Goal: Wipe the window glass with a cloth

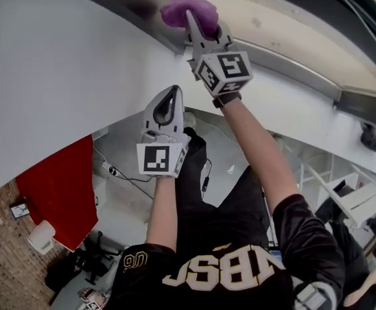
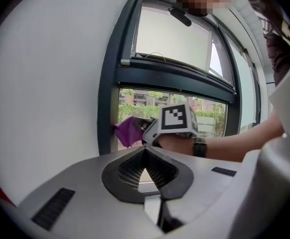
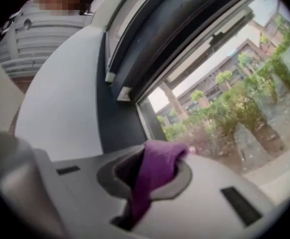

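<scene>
Left gripper closed, empty, mid-frame. Right gripper clamped crumpled purple cloth on clear window glass, top centre; wiped share unclear.

We read large pale letters across the black shirt, seemingly "NBSC", with the ends cut off. On its sleeve we make out two digits, appearing as "06".
</scene>
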### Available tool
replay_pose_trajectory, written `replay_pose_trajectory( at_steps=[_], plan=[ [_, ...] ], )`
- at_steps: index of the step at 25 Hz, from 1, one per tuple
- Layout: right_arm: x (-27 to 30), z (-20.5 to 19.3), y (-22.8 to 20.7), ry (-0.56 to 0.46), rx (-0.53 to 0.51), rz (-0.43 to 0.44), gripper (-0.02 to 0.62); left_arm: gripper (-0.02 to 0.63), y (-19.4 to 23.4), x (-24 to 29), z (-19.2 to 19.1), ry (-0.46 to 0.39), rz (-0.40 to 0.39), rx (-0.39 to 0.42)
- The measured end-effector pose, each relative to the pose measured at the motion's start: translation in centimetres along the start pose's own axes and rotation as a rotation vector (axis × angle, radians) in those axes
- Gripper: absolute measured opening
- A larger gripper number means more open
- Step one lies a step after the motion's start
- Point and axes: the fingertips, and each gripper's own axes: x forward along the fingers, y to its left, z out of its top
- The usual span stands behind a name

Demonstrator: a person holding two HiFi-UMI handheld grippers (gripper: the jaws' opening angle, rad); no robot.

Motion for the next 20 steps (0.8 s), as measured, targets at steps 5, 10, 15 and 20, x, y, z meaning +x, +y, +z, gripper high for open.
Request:
replay_pose_trajectory(
  at_steps=[5,10,15,20],
  plan=[
    [5.5,-1.9,-0.7,0.053,-0.008,-0.029,0.035,0.019,2.8,-0.4,-0.3,0.02,0.017,-0.014],
    [-2.4,1.1,-8.9,0.024,-0.062,-0.15,0.035,0.019,-3.0,1.7,-1.1,0.023,-0.085,-0.007],
    [-14.1,5.0,-18.8,0.025,-0.094,-0.269,0.035,0.02,-13.1,5.8,-1.1,-0.006,-0.186,-0.049],
    [-28.5,10.0,-30.9,-0.04,-0.066,-0.446,0.035,0.02,-26.8,9.8,-3.2,-0.007,-0.329,-0.096]
  ],
)
